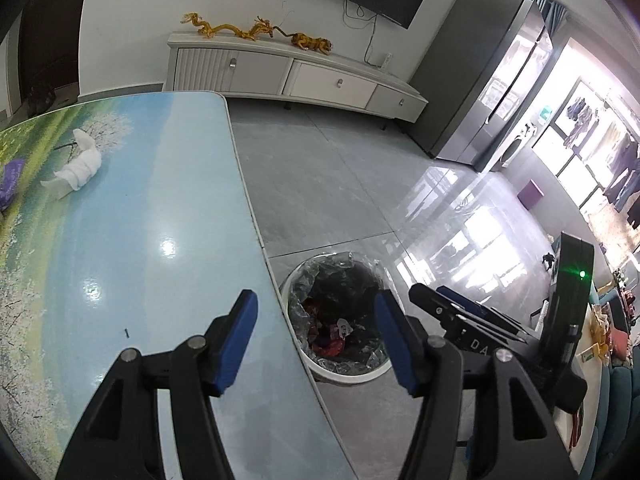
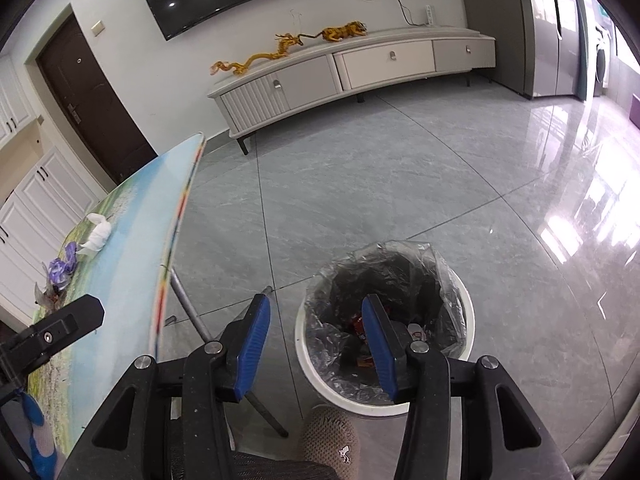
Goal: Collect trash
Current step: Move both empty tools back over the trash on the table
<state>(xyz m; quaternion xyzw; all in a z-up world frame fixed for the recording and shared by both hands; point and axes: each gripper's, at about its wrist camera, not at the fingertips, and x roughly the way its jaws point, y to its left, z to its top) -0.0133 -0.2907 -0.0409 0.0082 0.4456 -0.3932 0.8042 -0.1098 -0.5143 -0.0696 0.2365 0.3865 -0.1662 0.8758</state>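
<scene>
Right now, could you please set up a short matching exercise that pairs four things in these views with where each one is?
Things:
1. white tissue
2. purple wrapper
3. trash bin
4. golden dragon figure

Places:
a. on the TV cabinet
b. on the floor beside the table
c. on the table, nearer its far end
d. on the table, just nearer the camera than the tissue

Pairs: 1-c, 2-d, 3-b, 4-a
</scene>
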